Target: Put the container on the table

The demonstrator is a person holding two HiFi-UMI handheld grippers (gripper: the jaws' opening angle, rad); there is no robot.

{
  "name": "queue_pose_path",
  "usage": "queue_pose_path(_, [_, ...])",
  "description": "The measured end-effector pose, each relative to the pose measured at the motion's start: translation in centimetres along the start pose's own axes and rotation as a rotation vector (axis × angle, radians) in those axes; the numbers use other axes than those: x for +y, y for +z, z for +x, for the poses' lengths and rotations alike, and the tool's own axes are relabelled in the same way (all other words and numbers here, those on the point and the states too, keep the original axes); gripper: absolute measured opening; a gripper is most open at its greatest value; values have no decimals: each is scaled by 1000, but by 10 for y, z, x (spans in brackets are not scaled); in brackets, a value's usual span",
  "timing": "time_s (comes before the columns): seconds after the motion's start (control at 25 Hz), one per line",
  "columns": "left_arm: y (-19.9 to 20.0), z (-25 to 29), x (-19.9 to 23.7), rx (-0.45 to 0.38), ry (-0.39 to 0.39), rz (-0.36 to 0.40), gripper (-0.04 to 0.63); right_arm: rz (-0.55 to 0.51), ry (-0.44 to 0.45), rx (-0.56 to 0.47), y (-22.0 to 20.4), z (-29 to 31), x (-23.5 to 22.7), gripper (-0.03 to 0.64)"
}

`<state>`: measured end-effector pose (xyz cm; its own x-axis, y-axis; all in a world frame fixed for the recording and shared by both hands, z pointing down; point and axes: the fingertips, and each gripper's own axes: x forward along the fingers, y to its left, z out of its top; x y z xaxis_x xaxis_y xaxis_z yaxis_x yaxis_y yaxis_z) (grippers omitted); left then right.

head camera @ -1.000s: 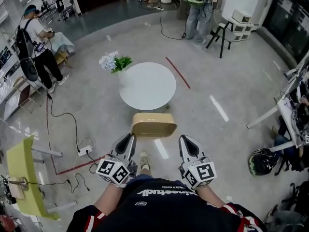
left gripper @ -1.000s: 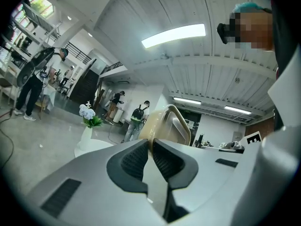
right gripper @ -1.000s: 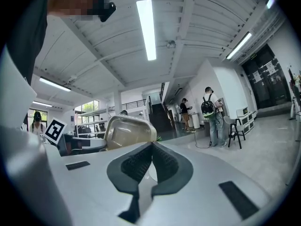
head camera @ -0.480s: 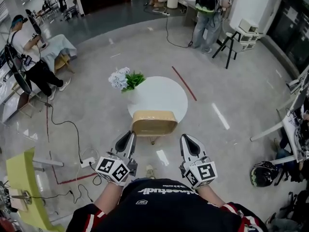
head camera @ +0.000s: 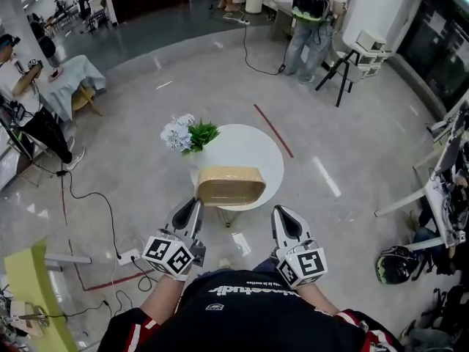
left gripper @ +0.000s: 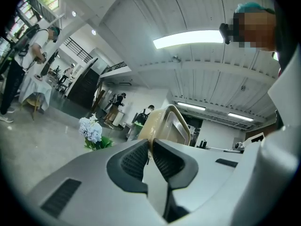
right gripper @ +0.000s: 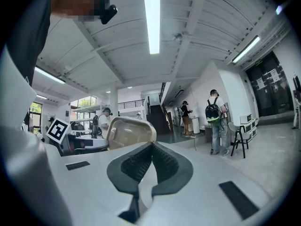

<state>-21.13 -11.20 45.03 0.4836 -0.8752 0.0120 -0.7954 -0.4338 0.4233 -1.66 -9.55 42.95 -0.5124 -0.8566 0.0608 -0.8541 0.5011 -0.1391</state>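
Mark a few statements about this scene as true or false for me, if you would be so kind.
1. The left gripper and the right gripper each have their jaws shut on the container. True.
2. The table is square. False: it is round and white.
3. Flowers stand at the table's left edge in the head view. True.
4. The container is blue. False: it is tan.
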Motion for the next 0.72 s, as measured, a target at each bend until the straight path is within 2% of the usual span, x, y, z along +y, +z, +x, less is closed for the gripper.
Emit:
queue_pose_path(0.2, [-5,20,-3,12,5,0,48,8,6,14,-1,13,-21,14])
queue_pose_path(0.72, [-15,64,-5,-7,137,-7,48,-52,156,10,13,55,-72,14])
